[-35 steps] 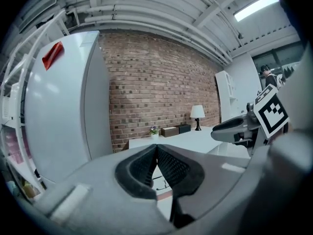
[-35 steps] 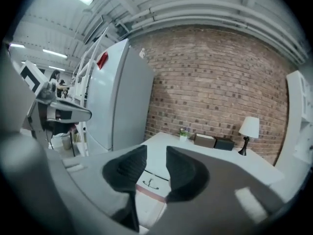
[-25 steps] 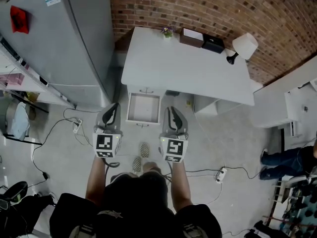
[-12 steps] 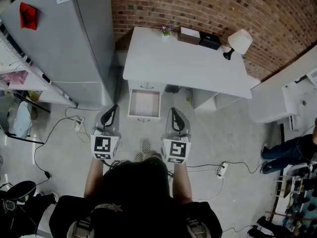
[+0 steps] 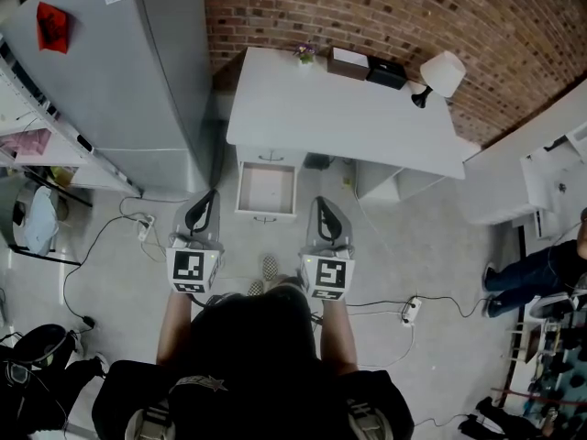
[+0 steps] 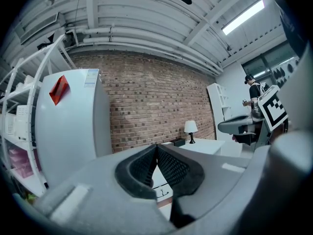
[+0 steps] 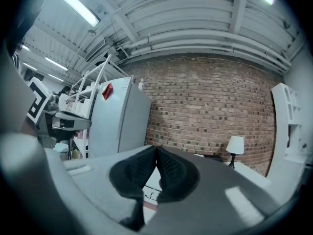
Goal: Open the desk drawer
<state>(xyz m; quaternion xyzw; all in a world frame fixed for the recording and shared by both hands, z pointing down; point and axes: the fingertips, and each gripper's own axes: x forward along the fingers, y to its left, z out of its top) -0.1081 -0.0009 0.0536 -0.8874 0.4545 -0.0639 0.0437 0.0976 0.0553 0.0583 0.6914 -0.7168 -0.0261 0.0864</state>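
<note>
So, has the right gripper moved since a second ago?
Yes. The right gripper has drawn back slightly from the open drawer, toward the person.

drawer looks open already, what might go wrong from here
1. The open white drawer juts from the white desk straight ahead of the person; a step forward might knock a leg into it.
2. A white power strip with black cables lies on the grey floor near the feet, a likely trip hazard.
3. The left gripper and right gripper are shut and empty, so neither steadies the drawer.
</note>
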